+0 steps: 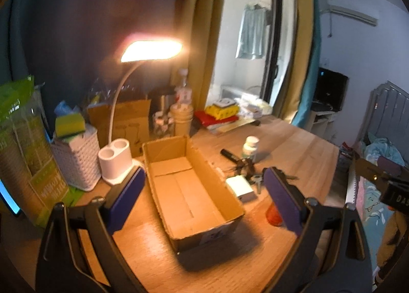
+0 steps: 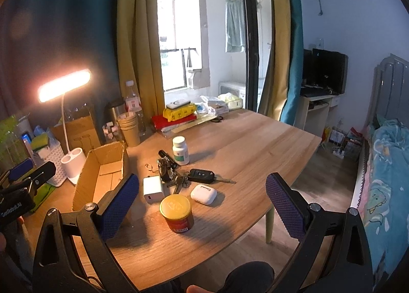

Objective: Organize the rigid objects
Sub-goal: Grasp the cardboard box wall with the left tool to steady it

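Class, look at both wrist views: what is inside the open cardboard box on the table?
The cardboard box shows only its bare bottom flaps; no objects lie in it. The floor strip just behind its nearest wall is hidden from both cameras.

The gripper fingers (image 2: 285,206) carry dark blue pads with a fine diamond grid on black frames, and the cardboard box (image 1: 189,185) is plain brown, glowing orange under the lamp (image 1: 152,50). On the pale wood-grain table (image 2: 255,139), the tin (image 2: 177,213) is red with a yellow lid, the charger (image 2: 152,190) and earbud case (image 2: 203,193) are white, the bottle (image 2: 180,151) white with a green label, the car key (image 2: 202,174) black. Along the table's far edge sit a white woven basket (image 1: 76,162), a yellow-green sponge (image 1: 69,122) and a yellow pack (image 2: 180,111) on red
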A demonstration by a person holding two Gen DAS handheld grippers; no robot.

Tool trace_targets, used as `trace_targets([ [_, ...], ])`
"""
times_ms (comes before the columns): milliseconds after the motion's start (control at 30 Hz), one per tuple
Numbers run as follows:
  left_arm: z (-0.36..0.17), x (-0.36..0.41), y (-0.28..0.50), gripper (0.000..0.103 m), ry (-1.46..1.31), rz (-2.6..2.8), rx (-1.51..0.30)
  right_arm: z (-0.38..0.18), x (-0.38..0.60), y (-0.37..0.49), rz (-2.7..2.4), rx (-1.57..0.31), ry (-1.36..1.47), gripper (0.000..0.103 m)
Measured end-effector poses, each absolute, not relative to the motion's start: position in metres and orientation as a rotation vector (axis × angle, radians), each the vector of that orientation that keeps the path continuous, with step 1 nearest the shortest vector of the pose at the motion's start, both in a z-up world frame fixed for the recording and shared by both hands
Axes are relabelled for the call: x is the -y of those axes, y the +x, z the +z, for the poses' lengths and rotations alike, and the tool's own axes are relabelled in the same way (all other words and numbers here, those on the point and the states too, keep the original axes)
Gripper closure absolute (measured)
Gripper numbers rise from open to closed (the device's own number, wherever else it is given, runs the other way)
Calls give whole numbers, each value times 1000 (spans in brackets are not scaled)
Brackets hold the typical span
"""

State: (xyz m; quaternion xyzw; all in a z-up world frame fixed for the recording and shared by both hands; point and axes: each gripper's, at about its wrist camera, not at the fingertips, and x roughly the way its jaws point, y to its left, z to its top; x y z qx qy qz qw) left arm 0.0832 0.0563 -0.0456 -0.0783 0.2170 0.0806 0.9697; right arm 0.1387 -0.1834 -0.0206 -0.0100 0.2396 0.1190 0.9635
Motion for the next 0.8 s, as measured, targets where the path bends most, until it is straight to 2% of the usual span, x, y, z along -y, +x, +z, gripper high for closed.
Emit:
trace_targets([
  [500,-125,-103,158,8,-184,270,-644,-77,162,206,272,-635,-59,2],
  [800,-152,-116,175,8,-214,290,-728,-107,146,226,305,-705,-96,2],
])
